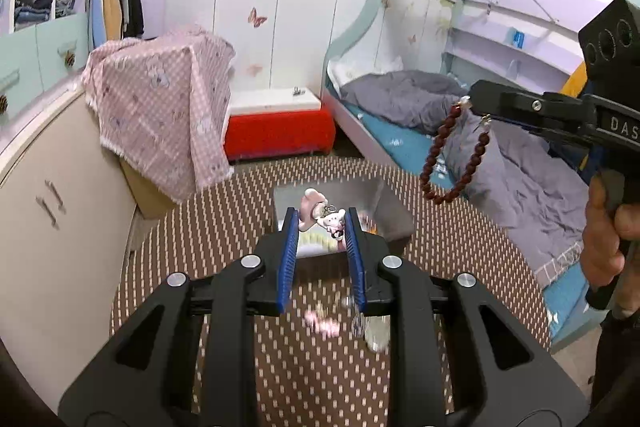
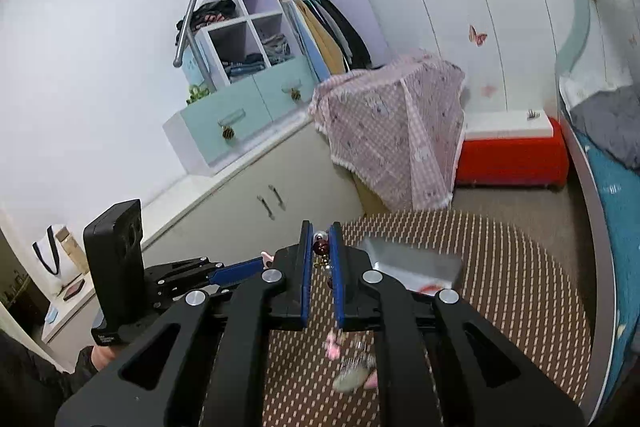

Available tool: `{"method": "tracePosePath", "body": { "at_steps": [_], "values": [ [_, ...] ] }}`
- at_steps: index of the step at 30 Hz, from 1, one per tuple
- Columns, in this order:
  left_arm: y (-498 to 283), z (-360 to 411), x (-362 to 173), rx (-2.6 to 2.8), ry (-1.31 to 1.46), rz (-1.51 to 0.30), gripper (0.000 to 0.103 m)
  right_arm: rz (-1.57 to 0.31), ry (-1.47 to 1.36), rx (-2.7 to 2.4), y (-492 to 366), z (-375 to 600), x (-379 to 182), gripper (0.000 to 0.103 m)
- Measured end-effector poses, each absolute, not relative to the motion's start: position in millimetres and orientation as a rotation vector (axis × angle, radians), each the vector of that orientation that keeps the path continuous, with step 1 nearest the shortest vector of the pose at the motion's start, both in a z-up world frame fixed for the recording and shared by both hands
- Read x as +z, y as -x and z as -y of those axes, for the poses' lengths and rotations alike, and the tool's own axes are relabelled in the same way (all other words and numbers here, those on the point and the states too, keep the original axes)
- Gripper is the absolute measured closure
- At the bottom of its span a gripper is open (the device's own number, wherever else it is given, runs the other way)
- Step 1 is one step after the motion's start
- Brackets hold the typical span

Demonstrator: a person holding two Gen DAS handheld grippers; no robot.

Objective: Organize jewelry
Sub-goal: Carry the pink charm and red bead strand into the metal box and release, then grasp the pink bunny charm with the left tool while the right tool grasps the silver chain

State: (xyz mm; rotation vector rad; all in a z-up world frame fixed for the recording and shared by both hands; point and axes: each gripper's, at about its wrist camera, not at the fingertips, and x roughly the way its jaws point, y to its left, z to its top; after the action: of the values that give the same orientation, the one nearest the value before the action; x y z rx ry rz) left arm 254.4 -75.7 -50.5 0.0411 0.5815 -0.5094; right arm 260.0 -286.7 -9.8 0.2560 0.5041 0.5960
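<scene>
Both grippers hold jewelry above the round table

The left gripper (image 1: 322,223) pinches a pink charm keychain (image 1: 325,218) between its blue pads, over the grey box (image 1: 394,215) near the table's (image 1: 224,211) far edge. The right gripper (image 2: 321,247) is clamped tight on a dark red bead bracelet (image 1: 454,163), which hangs below it beyond the table's right edge
</scene>
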Motion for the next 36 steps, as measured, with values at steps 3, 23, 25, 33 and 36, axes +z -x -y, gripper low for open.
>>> {"method": "tracePosePath", "body": {
  "at_steps": [3, 23, 25, 33, 36],
  "values": [
    [-271, 84, -43, -0.519, -0.043, -0.578, 0.08, -0.519, -0.251, 0.568, -280, 286, -11, 0.096],
    [-284, 67, -54, -0.299, -0.004, -0.559, 0.006, -0.578, -0.326, 0.261, -292, 323, -55, 0.008],
    [-283, 63, -52, -0.285, 0.002, -0.558, 0.006, -0.577, -0.314, 0.25, -292, 323, -54, 0.008],
    [-265, 49, -42, -0.261, 0.035, -0.53, 0.006, -0.553, -0.232, 0.19, -272, 309, -45, 0.008],
    [-259, 45, -40, -0.257, 0.046, -0.523, 0.006, -0.554, -0.209, 0.173, -266, 308, -47, 0.008]
  ]
}}
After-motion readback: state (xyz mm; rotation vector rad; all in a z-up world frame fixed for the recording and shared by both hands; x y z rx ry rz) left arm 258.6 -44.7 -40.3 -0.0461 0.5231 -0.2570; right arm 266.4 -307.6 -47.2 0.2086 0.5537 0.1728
